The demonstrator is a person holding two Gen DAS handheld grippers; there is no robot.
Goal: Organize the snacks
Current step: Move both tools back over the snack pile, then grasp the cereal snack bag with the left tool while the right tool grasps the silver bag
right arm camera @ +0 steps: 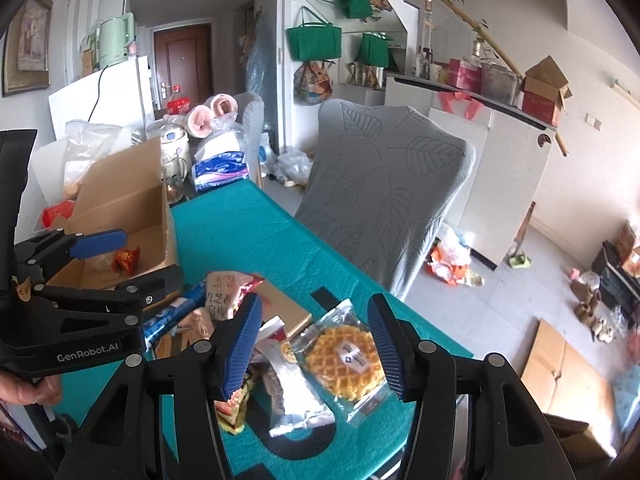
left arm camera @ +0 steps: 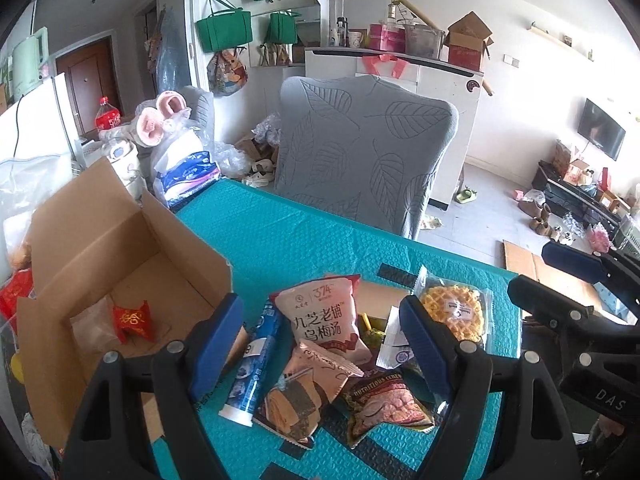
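The left gripper (left arm camera: 320, 344) hangs spread over a heap of snack packets on the teal bench (left arm camera: 288, 232), its blue pads pinching nothing. Under it lie a pink plum-drink pouch (left arm camera: 324, 320), a blue tube (left arm camera: 256, 364), a seaweed-roll packet (left arm camera: 304, 396) and a cereal packet (left arm camera: 380, 400). The right gripper (right arm camera: 316, 344) is also spread and empty, straddling a wrapped waffle (right arm camera: 344, 360) without touching it. To the left stands an open cardboard box (left arm camera: 100, 240) with a red candy packet (left arm camera: 134, 320) inside. A grey leaf-patterned chair (left arm camera: 360, 148) stands behind the bench.
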